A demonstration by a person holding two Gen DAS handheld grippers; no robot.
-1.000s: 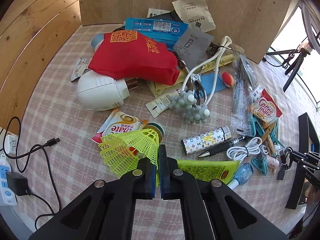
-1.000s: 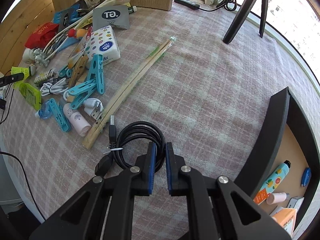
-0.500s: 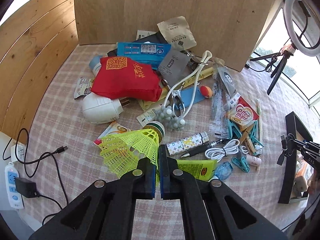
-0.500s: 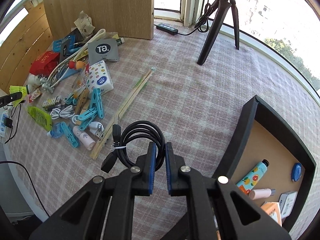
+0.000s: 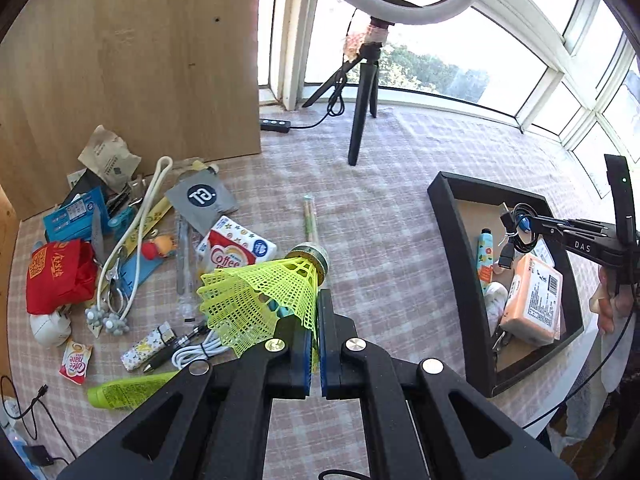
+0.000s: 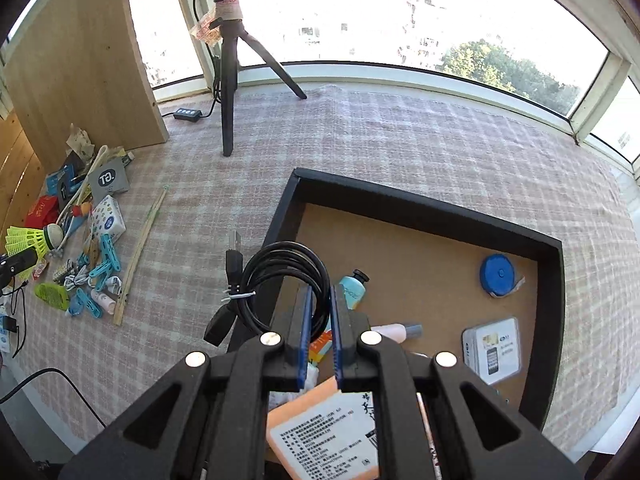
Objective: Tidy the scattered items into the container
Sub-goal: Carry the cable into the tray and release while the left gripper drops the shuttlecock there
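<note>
— Both grippers have swung rightward since half a second ago: the right gripper (image 6: 320,316) now hangs over the black tray (image 6: 420,204) instead of over the cloth, and the left one sees the tray where it saw only the heap.

— What is each carrying?

— The right one's blue pads are narrowed onto a coiled black cable (image 6: 276,280), whose plugs dangle just outside the tray's left wall. The left gripper (image 5: 316,340) is pinched on the skirt of a yellow shuttlecock (image 5: 264,296), held above the checked tablecloth (image 5: 380,240), well short of the tray.

— Anything underneath or in the way?

— Inside the tray lie an orange packet (image 6: 324,432), a hand-cream tube (image 6: 352,288), a blue round tin (image 6: 498,276) and a card in a clear case (image 6: 494,348). A tripod (image 6: 228,80) stands beyond the tray. Left of it the heap remains: chopsticks (image 6: 140,248), blue pegs (image 6: 106,260), a tissue pack (image 6: 108,216), a red pouch (image 5: 56,276).
</note>
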